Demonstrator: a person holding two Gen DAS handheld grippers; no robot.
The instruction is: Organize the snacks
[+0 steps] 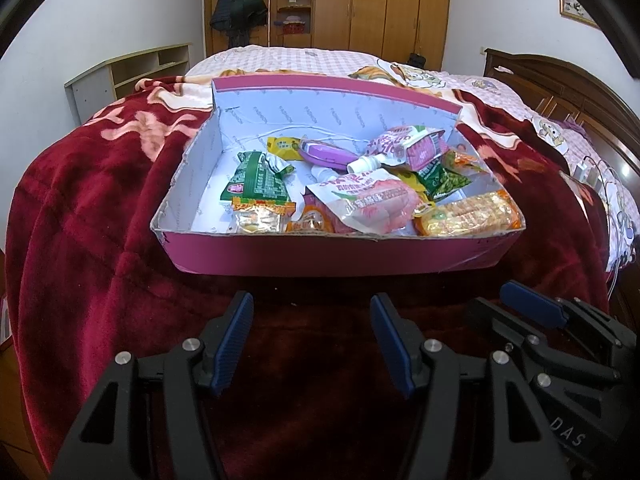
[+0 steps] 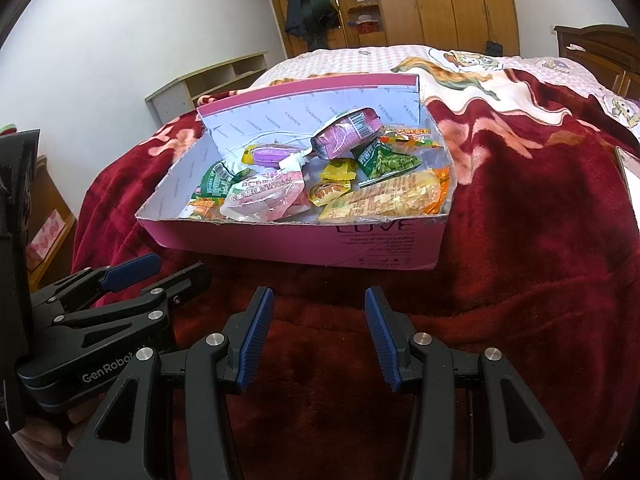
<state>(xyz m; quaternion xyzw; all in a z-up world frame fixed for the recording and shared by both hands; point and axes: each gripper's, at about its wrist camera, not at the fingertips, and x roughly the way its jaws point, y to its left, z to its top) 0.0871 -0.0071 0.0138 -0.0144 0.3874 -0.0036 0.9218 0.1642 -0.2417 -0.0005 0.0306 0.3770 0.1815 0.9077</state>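
Note:
A shallow pink cardboard box (image 1: 320, 256) (image 2: 304, 246) sits on the red blanket and holds several snack packs. Inside lie a pink spouted pouch (image 1: 360, 200) (image 2: 264, 200), a purple pouch (image 1: 404, 146) (image 2: 348, 132), a green pack (image 1: 256, 180), a pack of green peas (image 2: 386, 162) and a long yellow biscuit pack (image 1: 468, 214) (image 2: 392, 196). My left gripper (image 1: 312, 304) is open just short of the box's near wall, with nothing between its blue pads. My right gripper (image 2: 319, 298) is also open and empty, beside the left one.
The red plush blanket (image 1: 100, 240) covers the near part of a bed with a checked sheet (image 1: 296, 58). A wooden wardrobe (image 1: 380, 4) and a low shelf (image 1: 132, 76) stand behind. A dark headboard (image 1: 568, 96) lies to the right.

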